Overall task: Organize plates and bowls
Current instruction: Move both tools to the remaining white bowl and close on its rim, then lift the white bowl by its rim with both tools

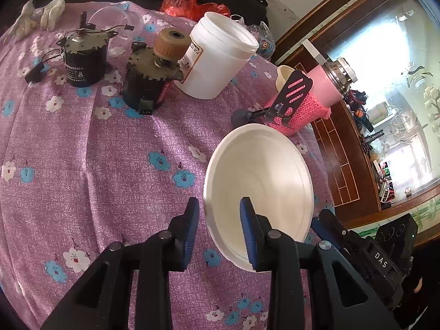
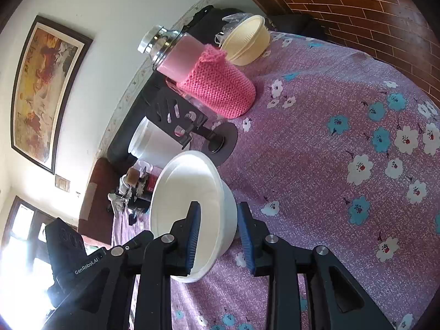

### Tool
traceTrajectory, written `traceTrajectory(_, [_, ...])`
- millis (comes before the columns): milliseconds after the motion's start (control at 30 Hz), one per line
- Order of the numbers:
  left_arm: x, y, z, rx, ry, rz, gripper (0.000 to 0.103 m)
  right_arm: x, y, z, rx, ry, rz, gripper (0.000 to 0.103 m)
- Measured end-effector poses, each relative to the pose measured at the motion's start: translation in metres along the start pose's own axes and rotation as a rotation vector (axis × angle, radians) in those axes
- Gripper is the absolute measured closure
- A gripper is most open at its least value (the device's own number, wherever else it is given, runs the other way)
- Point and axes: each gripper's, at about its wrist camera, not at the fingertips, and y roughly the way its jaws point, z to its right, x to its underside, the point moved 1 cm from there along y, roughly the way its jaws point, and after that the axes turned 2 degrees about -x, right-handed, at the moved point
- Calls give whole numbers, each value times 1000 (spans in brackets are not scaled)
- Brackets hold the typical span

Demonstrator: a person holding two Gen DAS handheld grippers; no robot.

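A white bowl [image 1: 264, 176] sits on the purple flowered cloth at the right. My left gripper [image 1: 220, 214] is open, its jaws straddling the bowl's near rim, one inside and one outside, with a gap to the wall. In the right wrist view the same bowl [image 2: 189, 192] has my right gripper [image 2: 217, 220] open astride its opposite rim. A second cream bowl [image 2: 247, 40] stands at the far end of the table beside a pink jar [image 2: 181, 55]; it shows in the left wrist view [image 1: 284, 78] behind the phone stand.
A black phone stand [image 1: 291, 93] and the pink jar in a knitted sleeve [image 1: 316, 96] stand just beyond the bowl. A white plastic tub [image 1: 217, 55], two motors [image 1: 82, 60], a clear lid, gloves and a red bag lie farther back. The table edge [image 1: 319, 148] is at the right.
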Motion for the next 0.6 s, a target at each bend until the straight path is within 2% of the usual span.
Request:
traceTrajectory(233, [0, 2, 5, 1, 8, 4, 82, -1, 4, 0, -14, 7, -9, 72])
traceTrajectory(500, [0, 5, 1, 3, 1, -1, 82, -1, 12, 7, -42, 42, -23, 72])
traceTrajectory(600, [0, 7, -1, 1, -6, -2, 86, -1, 12, 9, -38, 52, -10, 72])
